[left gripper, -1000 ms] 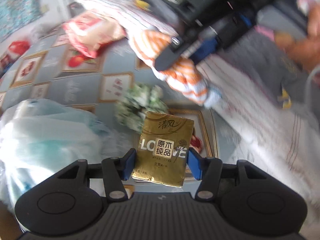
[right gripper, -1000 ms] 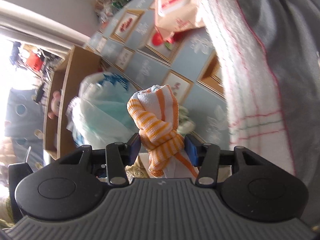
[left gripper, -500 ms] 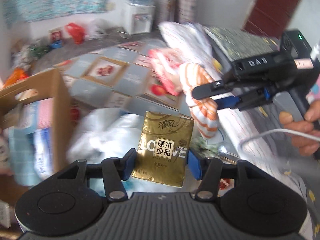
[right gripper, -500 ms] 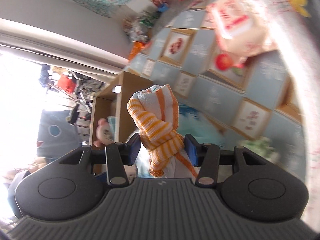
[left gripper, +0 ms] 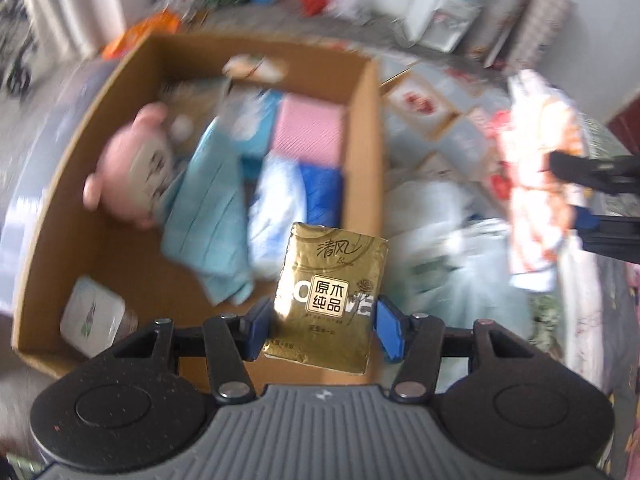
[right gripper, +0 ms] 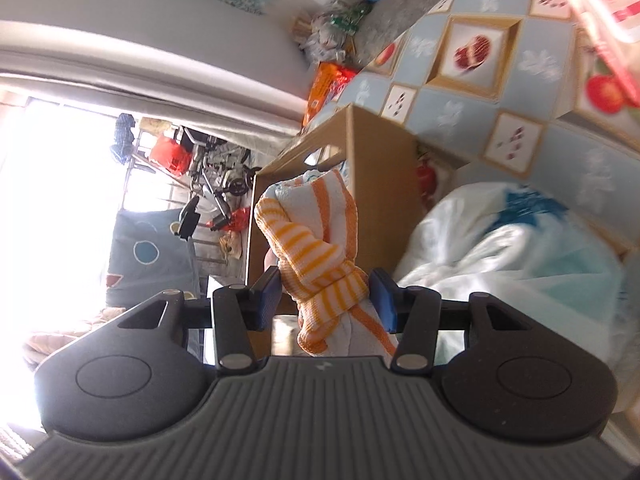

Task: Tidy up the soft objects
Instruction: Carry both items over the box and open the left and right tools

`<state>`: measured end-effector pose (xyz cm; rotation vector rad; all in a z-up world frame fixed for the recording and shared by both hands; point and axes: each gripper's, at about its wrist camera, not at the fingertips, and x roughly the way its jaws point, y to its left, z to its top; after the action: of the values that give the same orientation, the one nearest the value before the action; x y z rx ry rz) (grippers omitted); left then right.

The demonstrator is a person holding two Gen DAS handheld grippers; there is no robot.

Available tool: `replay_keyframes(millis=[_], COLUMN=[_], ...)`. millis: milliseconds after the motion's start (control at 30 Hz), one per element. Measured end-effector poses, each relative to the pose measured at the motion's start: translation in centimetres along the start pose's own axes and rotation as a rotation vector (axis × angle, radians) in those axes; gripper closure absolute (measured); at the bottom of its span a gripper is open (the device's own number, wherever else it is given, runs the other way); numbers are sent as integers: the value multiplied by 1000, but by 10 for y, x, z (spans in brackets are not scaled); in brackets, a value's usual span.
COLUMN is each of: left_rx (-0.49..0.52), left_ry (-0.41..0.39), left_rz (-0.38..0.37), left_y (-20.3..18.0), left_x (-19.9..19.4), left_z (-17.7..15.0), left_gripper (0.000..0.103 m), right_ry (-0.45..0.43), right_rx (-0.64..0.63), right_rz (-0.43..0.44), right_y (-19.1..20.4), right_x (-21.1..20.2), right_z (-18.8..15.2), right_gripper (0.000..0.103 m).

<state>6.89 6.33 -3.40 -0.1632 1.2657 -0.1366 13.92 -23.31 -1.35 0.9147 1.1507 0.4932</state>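
My left gripper (left gripper: pixel 323 326) is shut on a gold tissue pack (left gripper: pixel 332 296), held above the near right part of an open cardboard box (left gripper: pixel 362 152). In the box lie a pink plush toy (left gripper: pixel 128 172), light blue cloths (left gripper: pixel 208 216), a pink pack (left gripper: pixel 308 132) and a white packet (left gripper: pixel 94 316). My right gripper (right gripper: pixel 325 296) is shut on an orange-and-white striped towel (right gripper: pixel 316 240). That towel (left gripper: pixel 536 196) and the right gripper (left gripper: pixel 600 204) also show at the right edge of the left wrist view. In the right wrist view the cardboard box (right gripper: pixel 376 184) stands just beyond the towel.
A white and blue plastic bag (right gripper: pixel 508 264) lies beside the box on the patterned blue tablecloth (right gripper: pixel 460 92). A red-and-white wipes pack (right gripper: pixel 600 4) lies further off. Bags and clutter (right gripper: pixel 332 32) sit on the floor by the wall.
Both grippers have swung from the tablecloth toward the cardboard box, each keeping its grip. The left view now looks down into the box; the box has grown larger in the right view.
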Motion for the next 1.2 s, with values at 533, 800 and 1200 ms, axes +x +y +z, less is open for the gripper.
replay_keyframes(millis=[533, 800, 1200], left_rx=[-136, -185, -295], left_ry=[232, 185, 186], left_rz=[-107, -106, -178], left_y=[58, 87, 118], left_x=[82, 38, 15], left_z=[-18, -25, -29], left_gripper=[36, 35, 33], right_ry=[59, 226, 598], right_rx=[-18, -225, -594], right_rz=[-76, -24, -49], right_y=[30, 85, 145], right_x=[61, 127, 270], right_z=[-6, -4, -53], right_gripper=[54, 54, 54])
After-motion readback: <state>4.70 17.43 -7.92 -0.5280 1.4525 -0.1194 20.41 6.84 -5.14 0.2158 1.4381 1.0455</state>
